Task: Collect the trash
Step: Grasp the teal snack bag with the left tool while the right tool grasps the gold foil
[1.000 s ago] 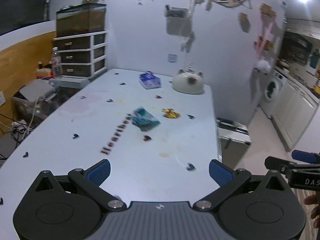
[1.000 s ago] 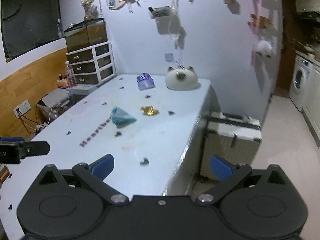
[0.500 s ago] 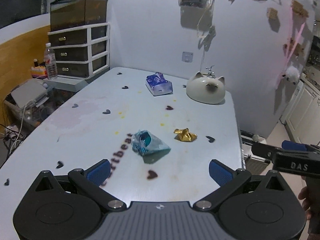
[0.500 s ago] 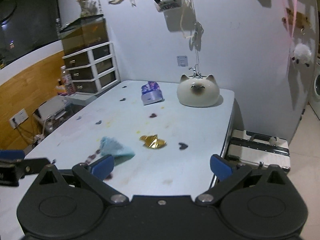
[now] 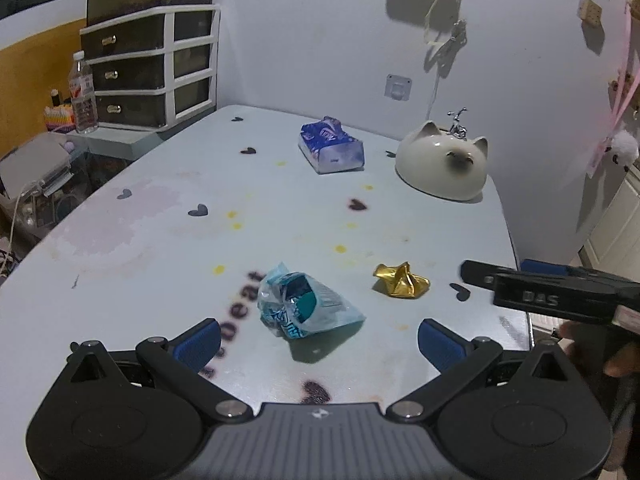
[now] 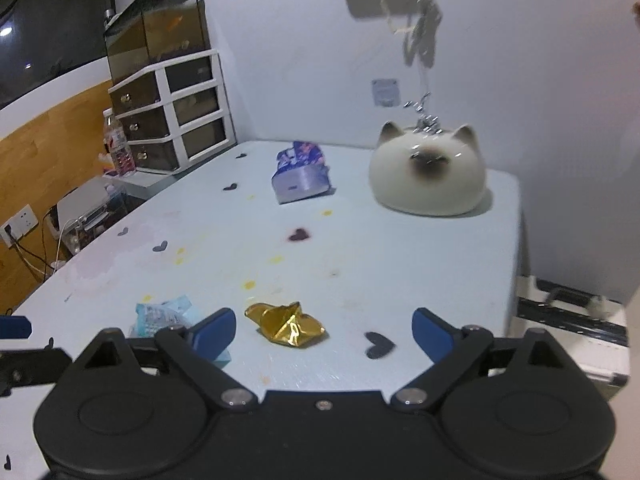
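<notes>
Left gripper [image 5: 318, 344] spread wide, empty; teal wrapper [image 5: 304, 306] ahead, torn mouth facing far-left.

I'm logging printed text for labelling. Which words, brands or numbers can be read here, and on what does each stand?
"DAS": white letters on the black body of the right gripper.
"eat": end of a dark word printed on the table; the rest is hidden or blurred.
Light blue wrapper, blue tissue pack, water bottle label: print too blurred to read.

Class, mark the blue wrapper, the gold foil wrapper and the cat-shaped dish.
blue wrapper [image 5: 304, 308], left wrist view, crumpled middle.
gold foil wrapper [image 6: 288, 324], right wrist view, creased centre.
cat-shaped dish [image 6: 428, 176], right wrist view, front face.
</notes>
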